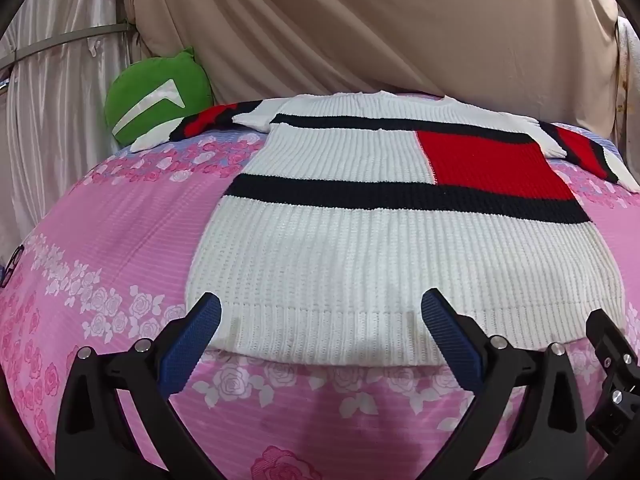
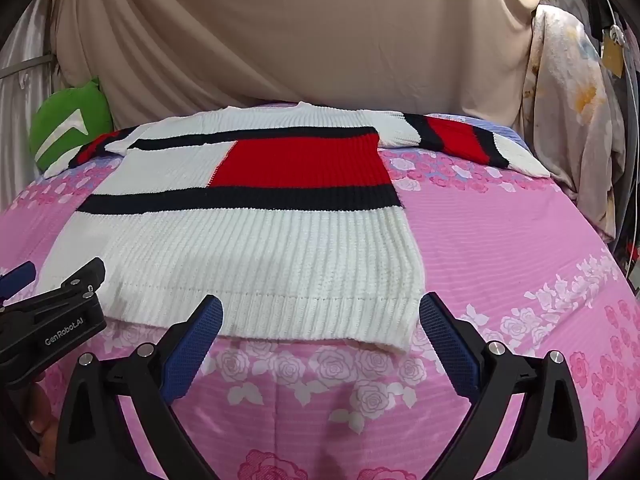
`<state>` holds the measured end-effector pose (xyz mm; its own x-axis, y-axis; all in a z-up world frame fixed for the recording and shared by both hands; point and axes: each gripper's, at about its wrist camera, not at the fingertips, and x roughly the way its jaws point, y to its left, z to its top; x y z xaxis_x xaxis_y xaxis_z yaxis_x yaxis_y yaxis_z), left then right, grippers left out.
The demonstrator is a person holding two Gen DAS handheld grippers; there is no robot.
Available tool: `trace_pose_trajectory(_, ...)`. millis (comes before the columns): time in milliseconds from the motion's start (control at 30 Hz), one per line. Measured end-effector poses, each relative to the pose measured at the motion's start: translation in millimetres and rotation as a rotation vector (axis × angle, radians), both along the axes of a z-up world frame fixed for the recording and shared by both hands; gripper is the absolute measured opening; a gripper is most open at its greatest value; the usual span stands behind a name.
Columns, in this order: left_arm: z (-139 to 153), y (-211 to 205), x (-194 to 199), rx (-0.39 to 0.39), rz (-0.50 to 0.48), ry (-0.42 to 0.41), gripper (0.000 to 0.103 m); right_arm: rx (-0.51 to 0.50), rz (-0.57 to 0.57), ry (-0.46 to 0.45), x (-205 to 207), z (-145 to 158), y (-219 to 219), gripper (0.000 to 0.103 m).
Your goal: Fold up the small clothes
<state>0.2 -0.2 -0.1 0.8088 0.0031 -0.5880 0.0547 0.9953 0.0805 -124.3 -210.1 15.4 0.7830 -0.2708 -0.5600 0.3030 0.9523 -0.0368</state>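
A white ribbed knit sweater (image 1: pixel 360 248) with black stripes and a red block lies flat on the pink floral bedsheet (image 1: pixel 120 248), sleeves spread to both sides. My left gripper (image 1: pixel 322 312) is open and empty, its blue pads (image 1: pixel 192 340) at the left part of the sweater's hem. My right gripper (image 2: pixel 320 312) is open and empty over the right part of the hem of the sweater (image 2: pixel 260 248). The right gripper also shows at the right edge of the left wrist view (image 1: pixel 612 344). The left gripper shows at the left edge of the right wrist view (image 2: pixel 60 304).
A green plush cushion (image 1: pixel 156 108) sits at the back left of the bed, also in the right wrist view (image 2: pixel 68 128). Beige draped cloth (image 1: pixel 360 28) hangs behind the bed. A floral cloth (image 2: pixel 572 120) hangs at the right.
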Motion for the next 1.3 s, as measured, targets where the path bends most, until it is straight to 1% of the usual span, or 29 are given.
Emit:
trace_pose_trajectory(333, 2.2, -2.0, -5.4, -0.002, -0.007, -0.003, 0.098, 0.002, 0.0, 0.002, 0.0, -1.0, 0.0, 0.097)
trace_pose_trajectory(367, 0.8, 1.9, -0.7, 0.001, -0.005, -0.003, 0.098, 0.002, -0.001, 0.003, 0.1, -1.2, -0.1, 0.097)
trace_pose_trajectory(633, -1.0, 5.7, -1.2, 0.004, -0.01, -0.005, 0.098, -0.01, -0.004, 0.005, -0.3, -1.9, 0.8, 0.097)
trace_pose_trajectory(667, -1.9, 0.8, -0.6, 0.016, -0.007, -0.008, 0.098, -0.009, -0.004, 0.005, -0.5, -2.0, 0.6, 0.097)
trace_pose_trajectory(833, -1.4, -1.6, -0.9, 0.024, -0.004, -0.009, 0.098, -0.009, -0.004, 0.005, 0.7, -0.4, 1.2, 0.097)
trace_pose_trajectory(1300, -1.3, -1.6, -0.7, 0.024, -0.007, -0.008, 0.098, -0.009, -0.004, 0.006, 0.1, -1.2, 0.9, 0.097)
